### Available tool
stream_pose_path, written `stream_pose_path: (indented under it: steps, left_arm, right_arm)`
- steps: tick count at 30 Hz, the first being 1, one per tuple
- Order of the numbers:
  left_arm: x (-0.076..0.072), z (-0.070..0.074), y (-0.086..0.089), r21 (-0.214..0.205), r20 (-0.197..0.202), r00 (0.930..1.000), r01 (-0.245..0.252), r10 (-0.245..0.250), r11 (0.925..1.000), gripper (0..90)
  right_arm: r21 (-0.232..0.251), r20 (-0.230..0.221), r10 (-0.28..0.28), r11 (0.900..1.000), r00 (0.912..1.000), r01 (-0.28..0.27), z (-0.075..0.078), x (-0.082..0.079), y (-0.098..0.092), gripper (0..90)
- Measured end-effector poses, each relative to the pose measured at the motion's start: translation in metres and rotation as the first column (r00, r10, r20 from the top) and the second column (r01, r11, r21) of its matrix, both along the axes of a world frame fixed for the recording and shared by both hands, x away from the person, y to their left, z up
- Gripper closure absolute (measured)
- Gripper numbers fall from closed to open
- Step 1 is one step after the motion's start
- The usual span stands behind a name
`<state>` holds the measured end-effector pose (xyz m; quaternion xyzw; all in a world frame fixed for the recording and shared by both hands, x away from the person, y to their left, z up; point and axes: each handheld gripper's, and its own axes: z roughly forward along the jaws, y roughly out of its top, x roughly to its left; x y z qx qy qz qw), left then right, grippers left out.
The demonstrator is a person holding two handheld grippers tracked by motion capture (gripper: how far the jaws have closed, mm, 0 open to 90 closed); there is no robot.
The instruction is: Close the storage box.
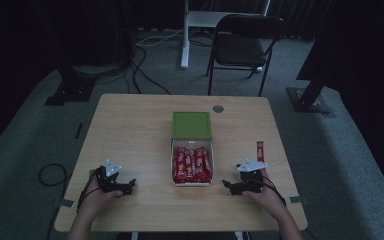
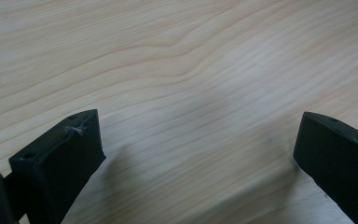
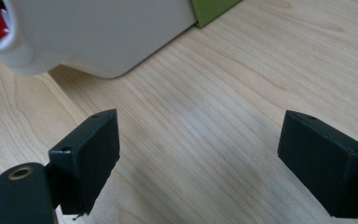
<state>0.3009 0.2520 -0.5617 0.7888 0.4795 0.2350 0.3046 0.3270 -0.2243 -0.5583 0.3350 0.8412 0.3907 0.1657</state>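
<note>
A white box (image 1: 192, 183) lies open mid-surface, packed with red sachets (image 1: 192, 164) lying side by side; its green lid (image 1: 192, 125) lies flat, touching the box's far edge. One more red sachet (image 1: 260, 149) lies apart, right of the box

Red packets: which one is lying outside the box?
The lone red packet on the bare table beyond the right gripper; the others are packed inside the white box.

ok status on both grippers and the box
Left gripper open, empty, on bare table. Right gripper open, empty, beside the box. Box open, full of red packets, green lid behind it. One loose packet by the right gripper. Nothing blocking.
</note>
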Motion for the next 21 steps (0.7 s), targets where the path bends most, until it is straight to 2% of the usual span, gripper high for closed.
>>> stream_pose_path:
  steps: [4, 9, 13, 18, 21]
  left_arm:
    - [-0.002, 0.005, -0.011, -0.007, 0.013, 0.9995, 0.030, -0.030, 0.9995, 1.9]
    - [-0.004, 0.011, -0.024, -0.039, 0.024, 0.9964, 0.083, -0.082, 0.9958, 1.9]
    - [-0.005, 0.015, -0.034, -0.036, 0.042, 0.9924, 0.117, -0.115, 0.9925, 1.9]
    - [-0.006, 0.024, -0.048, -0.038, 0.073, 0.9848, 0.160, -0.157, 0.9863, 1.9]
    - [-0.007, 0.032, -0.057, -0.026, 0.090, 0.9777, 0.193, -0.190, 0.9809, 1.9]
  right_arm:
    - [0.006, 0.009, 0.006, 1.0000, 0.9999, -0.006, 0.003, -0.002, 0.001, 12.4]
    - [0.026, 0.008, 0.005, 0.9997, 1.0000, -0.005, 0.005, -0.003, -0.001, 12.4]
    - [0.054, 0.014, 0.007, 0.9985, 0.9999, -0.008, 0.011, -0.004, -0.001, 12.4]
    - [0.077, 0.033, 0.012, 0.9969, 0.9994, -0.014, 0.021, -0.005, 0.002, 12.4]
    - [0.102, 0.046, 0.025, 0.9944, 0.9986, -0.030, 0.028, -0.005, 0.005, 12.4]
